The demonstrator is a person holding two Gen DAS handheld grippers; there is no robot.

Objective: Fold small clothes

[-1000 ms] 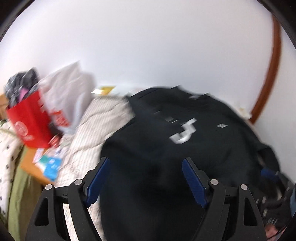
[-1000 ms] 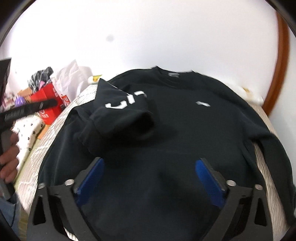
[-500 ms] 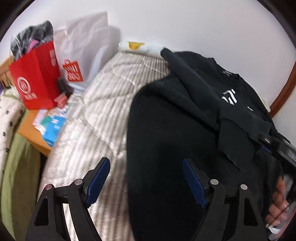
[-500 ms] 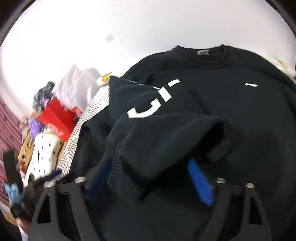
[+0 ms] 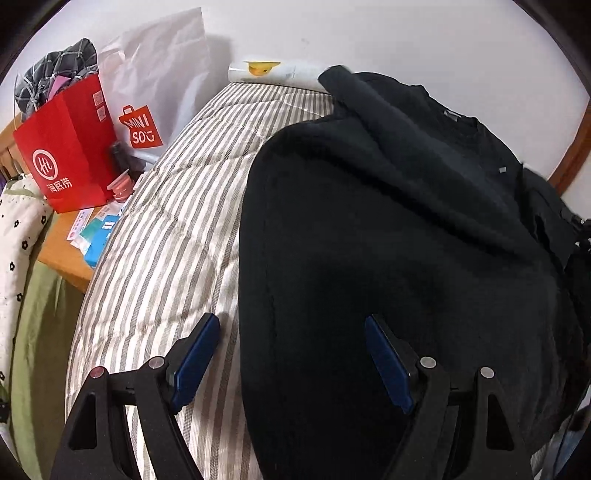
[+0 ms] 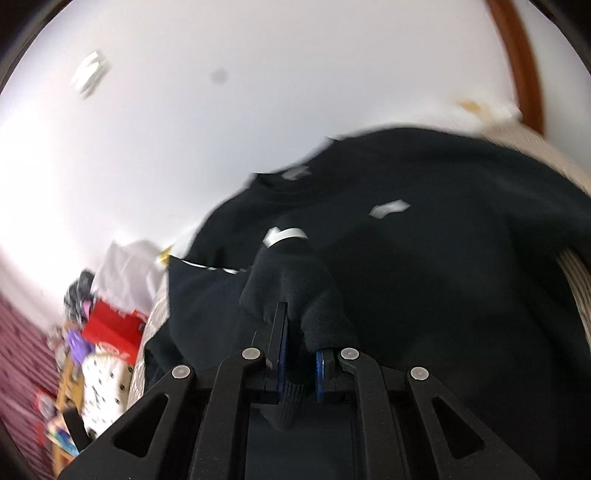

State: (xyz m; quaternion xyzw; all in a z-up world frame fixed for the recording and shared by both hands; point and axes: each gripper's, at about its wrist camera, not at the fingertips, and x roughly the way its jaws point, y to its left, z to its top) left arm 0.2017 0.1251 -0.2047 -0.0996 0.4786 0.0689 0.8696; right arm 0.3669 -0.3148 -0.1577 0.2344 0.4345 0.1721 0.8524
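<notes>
The black sweatshirt [image 5: 388, 240] is lying spread across the striped quilt [image 5: 166, 240] on the bed, filling everything from about five o'clock round to one o'clock in the left wrist view.

Nearest in that view, the left gripper [image 5: 291, 354] is hovering low over the garment's side edge with its blue pads standing wide apart and pressing on nothing; the left pad is over bare quilt, the right pad is over black cloth. Beyond it the sweatshirt's body is running up toward one o'clock, where the neckline and a small grey label are showing.

In the right wrist view, the right gripper [image 6: 300, 354] has just been closing its jaws, and they are now pinching a bunched fold of the sweatshirt [image 6: 424, 288] between the blue pads. The cloth is peaking up out of the pads toward twelve o'clock, with a white printed stripe at its tip. This view is blurred, so finer detail is hard to make out.

Farther off at ten o'clock in the left view, a red paper bag [image 5: 66, 155] is standing on a wooden side table [image 5: 62, 258], and just behind it a white shopping bag [image 5: 159, 85] is leaning against the white wall [image 5: 406, 33]. Small packets are lying on the table beside the red bag.
</notes>
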